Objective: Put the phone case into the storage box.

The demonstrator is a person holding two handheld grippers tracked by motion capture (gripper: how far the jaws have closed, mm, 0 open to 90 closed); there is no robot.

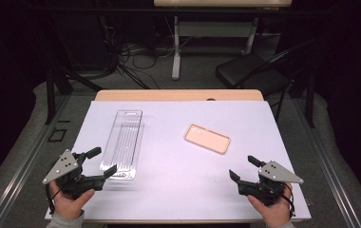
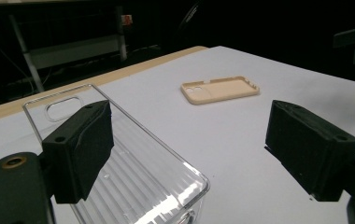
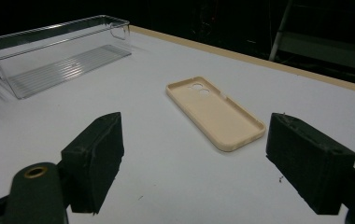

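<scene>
Holding both grippers low at the near edge of the table, nothing gripped. Left gripper (image 1: pixel 103 161): jaws spread wide, empty, hovering at the near end of the clear plastic tray (image 1: pixel 123 142); one jaw over the tray's near corner in the left gripper view, contact cannot be told. Right gripper (image 1: pixel 243 167): jaws spread, empty, aimed across the bare white table top (image 1: pixel 169 190) toward the beige phone case (image 1: pixel 207 138), well apart from it.

Phone case: flat, open side up, camera cut-out at the far end as seen from the right gripper view (image 3: pixel 215 113), mid-table, right of the tray and clear of it. Tray: long, ribbed floor, empty, lying lengthwise on the left half of the table (image 2: pixel 133 168).

Step judged in hand: approach, before any grasp. Likely job: case into tray.

Next move calls for: right gripper forward to the case, jaws straddling its narrow width, pads down on the thin side walls. Shallow case, low rim; risk of pads sliding over it or pushing it along the smooth top. Left gripper well placed to steady the tray if it skates.
</scene>
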